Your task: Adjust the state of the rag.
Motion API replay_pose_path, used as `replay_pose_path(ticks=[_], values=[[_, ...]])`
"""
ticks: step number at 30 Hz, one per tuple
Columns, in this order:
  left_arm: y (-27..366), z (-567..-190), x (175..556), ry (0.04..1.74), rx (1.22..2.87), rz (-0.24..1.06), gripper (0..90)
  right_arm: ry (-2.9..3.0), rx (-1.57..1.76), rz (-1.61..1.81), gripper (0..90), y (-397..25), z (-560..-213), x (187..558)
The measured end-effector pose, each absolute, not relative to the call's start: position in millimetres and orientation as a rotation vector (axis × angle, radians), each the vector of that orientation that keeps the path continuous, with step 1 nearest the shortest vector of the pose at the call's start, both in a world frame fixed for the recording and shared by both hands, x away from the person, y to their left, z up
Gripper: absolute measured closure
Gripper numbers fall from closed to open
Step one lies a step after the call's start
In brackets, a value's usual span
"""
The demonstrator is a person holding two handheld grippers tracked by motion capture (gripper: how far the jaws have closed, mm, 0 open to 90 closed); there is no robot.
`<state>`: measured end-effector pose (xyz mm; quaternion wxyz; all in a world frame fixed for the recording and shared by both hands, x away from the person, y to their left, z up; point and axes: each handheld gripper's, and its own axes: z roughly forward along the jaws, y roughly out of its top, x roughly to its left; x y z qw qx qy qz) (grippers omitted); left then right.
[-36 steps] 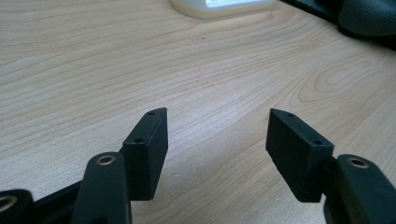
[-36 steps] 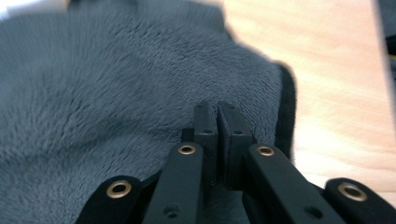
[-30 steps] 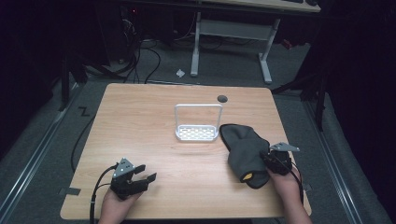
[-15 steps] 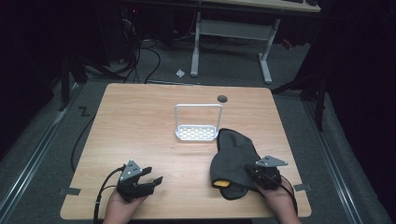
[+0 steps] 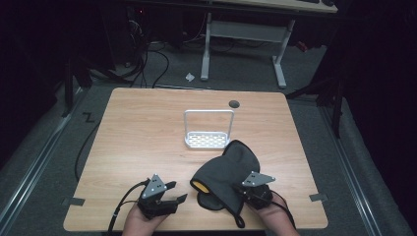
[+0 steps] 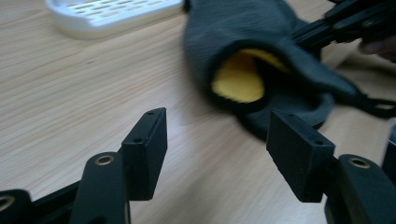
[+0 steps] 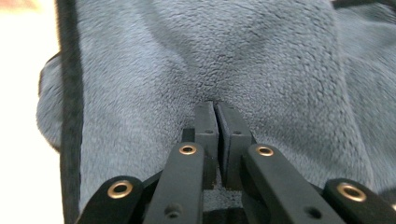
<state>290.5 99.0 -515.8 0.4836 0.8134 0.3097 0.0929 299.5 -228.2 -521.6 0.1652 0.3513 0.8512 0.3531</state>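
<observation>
A dark grey fleece mitt (image 5: 227, 172) with a yellow lining (image 5: 198, 186) lies on the wooden table (image 5: 142, 132), near its front edge. My right gripper (image 5: 242, 191) is shut on the mitt's cloth; in the right gripper view the jaws meet in a pinched fold of the mitt (image 7: 233, 60). My left gripper (image 5: 176, 191) rests at the front left, open and holding nothing. In the left gripper view its jaws frame the mitt's open mouth, with the yellow lining (image 6: 239, 79) just beyond them.
A small white rack (image 5: 208, 140) with a wire handle stands mid-table behind the mitt. A dark round hole (image 5: 234, 103) sits near the far edge. A black loop (image 5: 240, 219) trails from the mitt toward the front edge. Desk legs and cables lie on the floor beyond.
My right gripper has dragged the mitt leftward and toward the front edge, turning its yellow-lined mouth toward the left gripper. The left gripper has shifted rightward.
</observation>
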Motion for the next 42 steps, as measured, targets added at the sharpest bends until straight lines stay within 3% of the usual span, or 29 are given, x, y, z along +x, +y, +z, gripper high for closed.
replay_pose_path(ticks=[6,9,14,20,24,25,26,30,39,42], values=[[70,-513,277,0.651,2.016,0.201,38.9,2.487,0.91,1.036,87.7,-200,-522,296],[57,-515,272,0.614,2.034,0.197,38.8,2.494,0.881,1.069,81.9,-193,-517,294],[35,-521,270,0.551,2.071,0.214,36.1,2.266,0.953,1.181,76.3,-228,-489,287],[15,-535,272,0.545,2.209,0.278,34.1,2.186,1.095,1.164,75.7,-262,-494,295],[13,-536,271,0.561,2.225,0.335,52.9,2.16,1.149,1.148,74.9,-273,-498,301],[15,-536,272,0.576,2.221,0.332,52.9,2.16,1.149,1.148,74.9,-273,-498,301],[18,-534,274,0.594,2.208,0.307,63.0,2.15,1.16,1.144,74.6,-274,-499,302],[23,-528,274,0.603,2.191,0.272,70.1,2.147,1.163,1.129,73.6,-276,-501,304],[40,-511,275,0.627,2.117,0.216,66.5,2.148,1.181,1.119,72.1,-278,-504,306],[40,-517,277,0.656,2.13,0.157,60.2,2.162,1.17,1.116,71.2,-277,-505,306]])
